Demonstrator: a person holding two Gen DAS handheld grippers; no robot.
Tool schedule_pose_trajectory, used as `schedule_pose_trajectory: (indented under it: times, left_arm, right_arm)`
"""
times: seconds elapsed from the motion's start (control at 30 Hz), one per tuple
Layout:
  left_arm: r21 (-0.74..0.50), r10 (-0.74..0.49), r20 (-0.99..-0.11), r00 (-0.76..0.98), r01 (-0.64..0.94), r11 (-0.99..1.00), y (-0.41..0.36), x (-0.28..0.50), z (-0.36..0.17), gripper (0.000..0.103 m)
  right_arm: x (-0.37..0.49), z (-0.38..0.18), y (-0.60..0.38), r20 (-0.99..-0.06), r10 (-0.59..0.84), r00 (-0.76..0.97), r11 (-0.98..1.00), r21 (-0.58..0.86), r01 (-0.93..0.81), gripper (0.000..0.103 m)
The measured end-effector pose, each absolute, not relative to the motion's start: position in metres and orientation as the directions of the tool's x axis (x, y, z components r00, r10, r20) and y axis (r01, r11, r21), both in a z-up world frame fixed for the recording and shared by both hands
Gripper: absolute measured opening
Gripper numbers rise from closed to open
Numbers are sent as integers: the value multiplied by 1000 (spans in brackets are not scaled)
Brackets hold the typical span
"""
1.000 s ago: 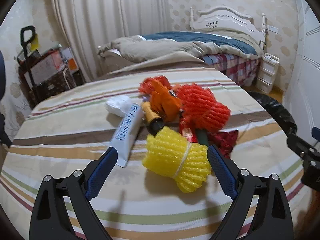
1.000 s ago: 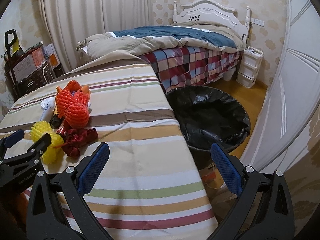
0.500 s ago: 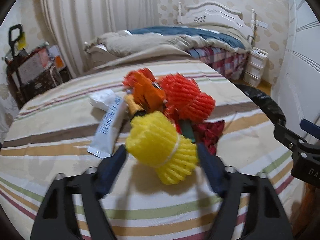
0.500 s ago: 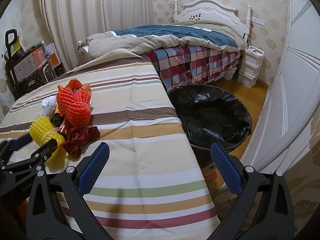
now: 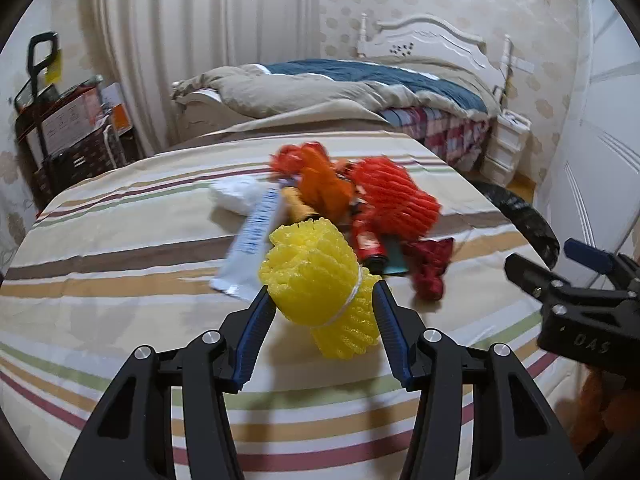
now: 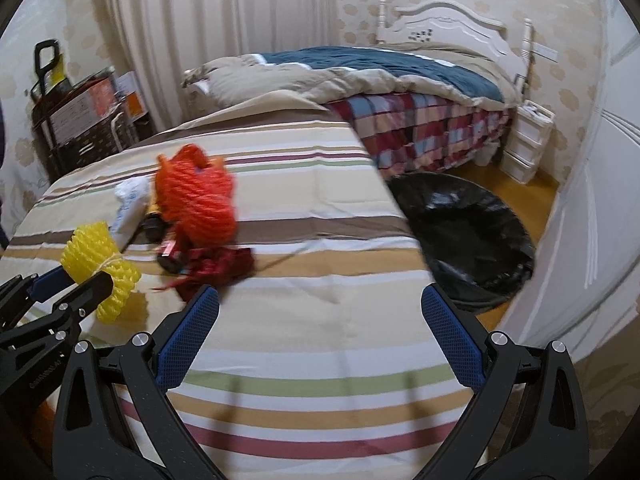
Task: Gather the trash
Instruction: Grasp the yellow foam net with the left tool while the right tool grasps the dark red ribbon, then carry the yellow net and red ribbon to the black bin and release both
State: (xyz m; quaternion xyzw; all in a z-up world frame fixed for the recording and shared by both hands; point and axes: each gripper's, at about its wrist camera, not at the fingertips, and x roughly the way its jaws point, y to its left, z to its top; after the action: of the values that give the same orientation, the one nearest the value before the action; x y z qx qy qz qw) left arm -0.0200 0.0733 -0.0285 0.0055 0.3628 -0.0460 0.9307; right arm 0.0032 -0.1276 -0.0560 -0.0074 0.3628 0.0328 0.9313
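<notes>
A pile of trash lies on the striped tablecloth (image 5: 100, 264). My left gripper (image 5: 323, 300) is shut on a yellow foam net bundle (image 5: 320, 284), which also shows in the right wrist view (image 6: 100, 264). Behind it lie a red-orange foam net (image 5: 394, 202), a white tube (image 5: 256, 240), a white crumpled wad (image 5: 236, 196) and a dark red wrapper (image 5: 430, 266). My right gripper (image 6: 320, 320) is open and empty above the cloth, right of the pile. A bin lined with a black bag (image 6: 464, 232) stands on the floor past the table's right edge.
A bed (image 6: 380, 80) with a plaid skirt stands behind the table. White drawers (image 6: 528, 140) sit beside it. A cart with boxes (image 5: 64, 128) is at the far left. A white door (image 6: 600, 200) is on the right.
My left gripper moved forward and closed its fingers on the yellow foam net bundle. My right gripper shifted left, bringing the pile closer to the middle of its view.
</notes>
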Motion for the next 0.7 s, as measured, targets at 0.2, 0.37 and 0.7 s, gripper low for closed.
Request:
schedule_pose_trajectory:
  times: [0.2,0.37,0.7]
  left_arm:
    - [7,-13,-639,769,23,1000,97,-27,-20,52]
    - [5,6,-635,773,-3,1000,108,-23,-22,52]
    - [-46,-38,-643,765,11,999,111,-18,-27,49]
  right_arm:
    - [16,-62,-89,-704,111,701,988,3,-153,82]
    - [28,-71,-68,-734,131,667,983,11,-182,76]
    - [25,-86,-67,-778,150,611,979,33,-199,26]
